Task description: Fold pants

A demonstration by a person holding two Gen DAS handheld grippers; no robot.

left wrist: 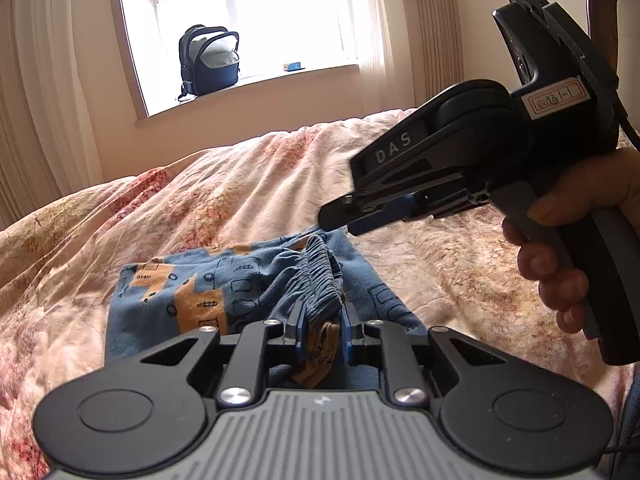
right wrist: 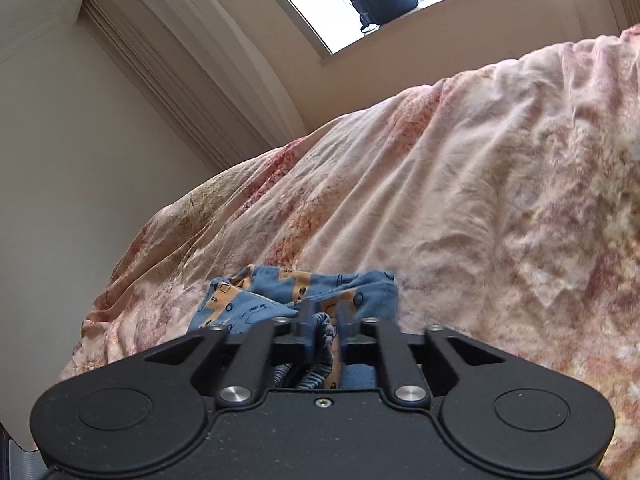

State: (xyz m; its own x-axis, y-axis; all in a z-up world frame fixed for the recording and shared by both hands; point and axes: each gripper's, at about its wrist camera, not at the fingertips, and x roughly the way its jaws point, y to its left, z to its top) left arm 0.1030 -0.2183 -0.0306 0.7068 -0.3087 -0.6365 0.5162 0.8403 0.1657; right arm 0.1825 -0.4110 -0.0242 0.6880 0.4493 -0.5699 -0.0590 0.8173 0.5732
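- Pants [left wrist: 192, 296], blue with orange patches and small dark outline prints, lie bunched on a pink floral bedspread [left wrist: 200, 200], near its close edge.
- Left gripper [left wrist: 323, 334]: jaws drawn in on a fold of the orange-and-blue cloth; the blue pads press it from both sides. Clenched on the pants.
- Gathered elastic waistband [left wrist: 320, 276] rises in a ridge just beyond the left fingertips.
- Right gripper [right wrist: 323, 322], own camera: gathered waistband fabric sits between the fingers. That part of the frame is blurred, so it is unclear whether the pads press the cloth or stand just off it.
- Seen from the left wrist camera, the right gripper [left wrist: 340, 220] hangs above the far edge of the pants, tips pointing down-left towards the waistband; a hand [left wrist: 560, 248] wraps its grey handle.
- No cloth shows at its tips from this side angle.
- Background: a dark backpack [left wrist: 210, 62] stands on the windowsill [left wrist: 248, 92], pale curtains [left wrist: 48, 100] at either side of the window.
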